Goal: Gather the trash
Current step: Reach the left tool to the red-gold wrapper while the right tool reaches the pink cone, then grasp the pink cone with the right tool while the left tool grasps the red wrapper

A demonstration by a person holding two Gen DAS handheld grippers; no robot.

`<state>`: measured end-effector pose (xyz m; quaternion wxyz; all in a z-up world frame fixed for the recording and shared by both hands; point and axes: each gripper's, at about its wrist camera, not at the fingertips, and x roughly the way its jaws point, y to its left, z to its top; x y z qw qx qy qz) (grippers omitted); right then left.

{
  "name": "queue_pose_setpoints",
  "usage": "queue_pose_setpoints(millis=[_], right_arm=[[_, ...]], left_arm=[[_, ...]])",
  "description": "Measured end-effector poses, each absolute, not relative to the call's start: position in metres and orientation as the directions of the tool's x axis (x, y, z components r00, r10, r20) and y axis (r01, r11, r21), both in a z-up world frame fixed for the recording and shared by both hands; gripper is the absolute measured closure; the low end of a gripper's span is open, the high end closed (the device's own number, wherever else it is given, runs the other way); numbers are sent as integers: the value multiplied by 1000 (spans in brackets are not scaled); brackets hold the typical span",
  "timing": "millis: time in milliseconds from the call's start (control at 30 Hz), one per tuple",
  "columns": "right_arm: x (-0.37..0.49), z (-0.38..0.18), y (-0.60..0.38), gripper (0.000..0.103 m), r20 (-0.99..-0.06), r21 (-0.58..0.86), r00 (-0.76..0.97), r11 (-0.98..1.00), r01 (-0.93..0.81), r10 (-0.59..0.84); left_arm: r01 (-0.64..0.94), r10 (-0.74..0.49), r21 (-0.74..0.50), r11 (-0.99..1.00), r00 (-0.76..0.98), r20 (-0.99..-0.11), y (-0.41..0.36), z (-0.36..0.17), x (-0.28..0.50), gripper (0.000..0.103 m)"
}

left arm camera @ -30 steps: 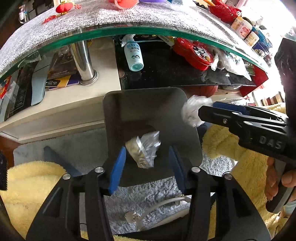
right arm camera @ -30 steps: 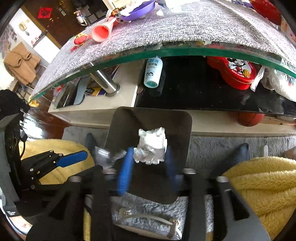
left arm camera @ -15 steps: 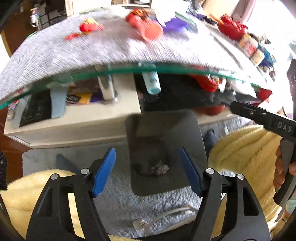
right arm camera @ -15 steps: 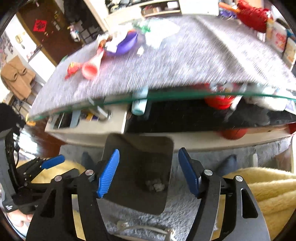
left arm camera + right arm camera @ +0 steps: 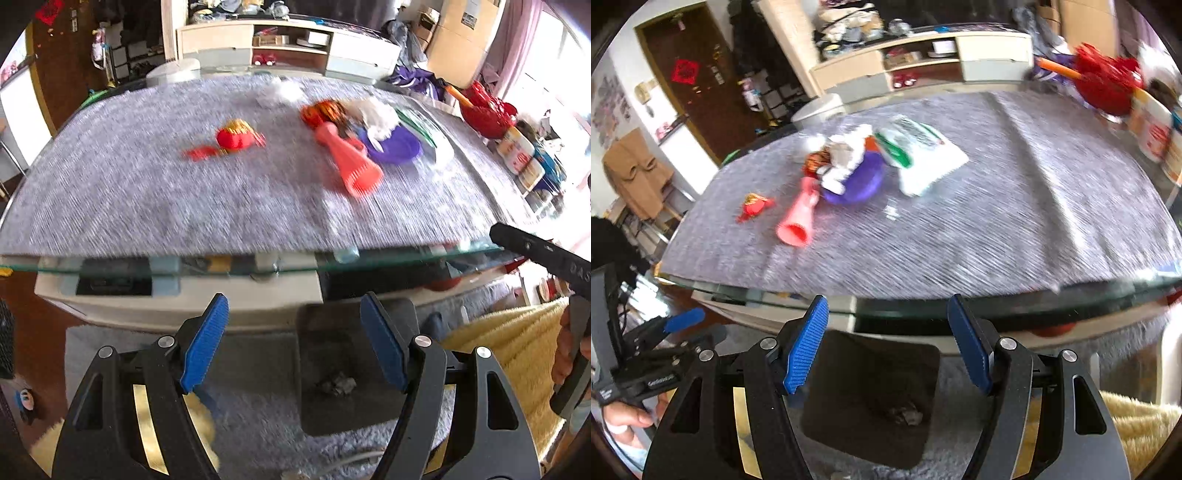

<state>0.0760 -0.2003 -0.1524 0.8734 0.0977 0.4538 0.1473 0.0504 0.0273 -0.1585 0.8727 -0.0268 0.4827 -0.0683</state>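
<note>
Trash lies crumpled in the dark bin on the carpet below the counter, showing no clear long axis. I hold my left gripper and right gripper level above the bin, aimed across the counter, fingers spread wide and empty.

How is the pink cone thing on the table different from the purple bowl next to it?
The pink cone is long and lies on its side; the purple bowl is round and sits upright. The cone's open mouth looks empty; the bowl has crumpled white paper on it. Both rest on the grey table cover, close together.
</note>
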Motion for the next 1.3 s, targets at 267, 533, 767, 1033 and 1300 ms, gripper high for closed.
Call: queue_pose_setpoints(millis=[267,533,767,1033,1300], right_arm=[[110,-145,-157,49,-735,368,511,895,-252,446],[145,-149,-124,56,-745,383,472,881,-276,472],[164,-163,-107,57,-771,385,431,882,-272,469],[177,-182,-100,57,-795,384,393,885,-264,462],[178,-183,-88,66,-813,321,398,897,-304,426]], left_arm=[[49,-99,-87,995,547,-831,49,-146,85,33],[56,-95,-77,995,552,-829,67,-138,127,33],[89,-110,-74,993,543,-833,71,-140,166,34],[115,-129,-82,990,497,-858,71,-162,207,34],[140,-159,-104,985,467,-870,65,-180,228,48]])
